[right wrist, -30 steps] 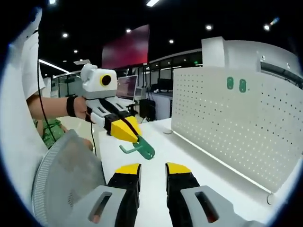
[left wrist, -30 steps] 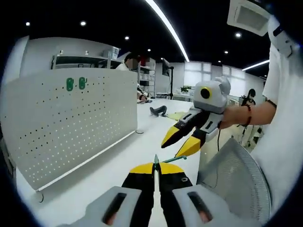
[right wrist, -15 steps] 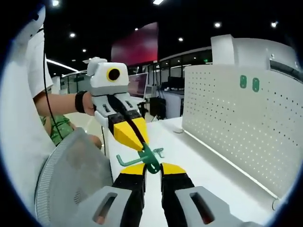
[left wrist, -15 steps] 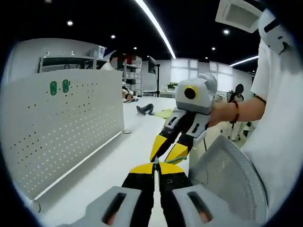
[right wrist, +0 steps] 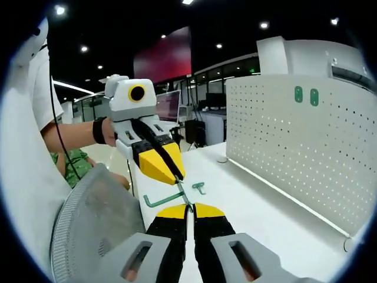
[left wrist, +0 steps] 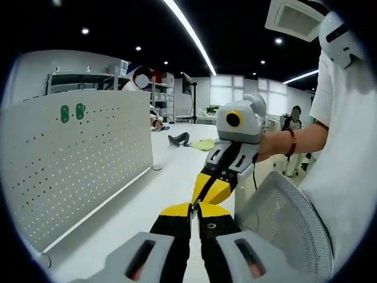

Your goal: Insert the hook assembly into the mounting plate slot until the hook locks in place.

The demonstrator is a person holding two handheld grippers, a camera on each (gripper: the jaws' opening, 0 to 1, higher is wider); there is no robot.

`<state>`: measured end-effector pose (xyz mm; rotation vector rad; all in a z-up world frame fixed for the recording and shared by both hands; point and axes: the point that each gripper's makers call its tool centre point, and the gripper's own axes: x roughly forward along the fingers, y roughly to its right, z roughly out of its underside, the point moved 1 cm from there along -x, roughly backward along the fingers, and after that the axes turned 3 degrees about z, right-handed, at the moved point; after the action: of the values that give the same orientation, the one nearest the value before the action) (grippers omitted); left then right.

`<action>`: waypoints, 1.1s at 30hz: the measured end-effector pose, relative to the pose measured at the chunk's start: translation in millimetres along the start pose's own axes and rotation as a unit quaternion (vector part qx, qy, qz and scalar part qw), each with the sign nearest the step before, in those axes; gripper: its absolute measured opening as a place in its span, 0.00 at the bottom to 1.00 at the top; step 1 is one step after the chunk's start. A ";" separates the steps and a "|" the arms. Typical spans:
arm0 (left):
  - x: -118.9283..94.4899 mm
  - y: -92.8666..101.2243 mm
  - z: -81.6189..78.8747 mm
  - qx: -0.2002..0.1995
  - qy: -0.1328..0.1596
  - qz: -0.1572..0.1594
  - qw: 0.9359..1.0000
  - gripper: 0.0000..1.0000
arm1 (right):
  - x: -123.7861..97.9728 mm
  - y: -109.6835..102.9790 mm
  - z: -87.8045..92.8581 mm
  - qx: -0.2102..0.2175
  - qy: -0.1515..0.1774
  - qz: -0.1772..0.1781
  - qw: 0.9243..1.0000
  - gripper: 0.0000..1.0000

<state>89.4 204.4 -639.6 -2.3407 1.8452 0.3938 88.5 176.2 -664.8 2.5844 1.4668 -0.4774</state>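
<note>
A grey mesh chair back (left wrist: 288, 227) stands against the near edge of the white table (left wrist: 141, 203); it appears again in the right gripper view (right wrist: 94, 218). Far down the table lie a dark object (left wrist: 177, 139) and a yellow-green sheet (left wrist: 203, 144). Shelving (left wrist: 88, 79) rises behind. Light strips (left wrist: 188, 35) cross the dark ceiling. A red screen (right wrist: 165, 58) hangs high in the room.

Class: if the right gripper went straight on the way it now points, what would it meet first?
Probably the left gripper: its yellow tips sit just beyond the right gripper, both closed on the green hook; depth is unclear.
</note>
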 end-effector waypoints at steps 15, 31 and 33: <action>-0.1 -11.9 -10.2 -0.016 0.033 -0.039 0.999 0.10 | -5.1 9.3 -8.5 0.015 0.023 0.046 0.999 0.00; -11.6 -10.9 -19.1 -0.073 0.098 -0.056 0.991 0.19 | -14.1 25.8 -21.5 0.035 0.062 0.103 0.992 0.00; -10.8 -10.2 -18.3 -0.078 0.099 -0.058 0.990 0.19 | -13.8 26.2 -24.2 0.036 0.068 0.107 0.991 0.00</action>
<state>99.2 212.1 -619.6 -2.6663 1.8078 0.3122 109.3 157.8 -638.5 2.8395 1.2091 -0.3371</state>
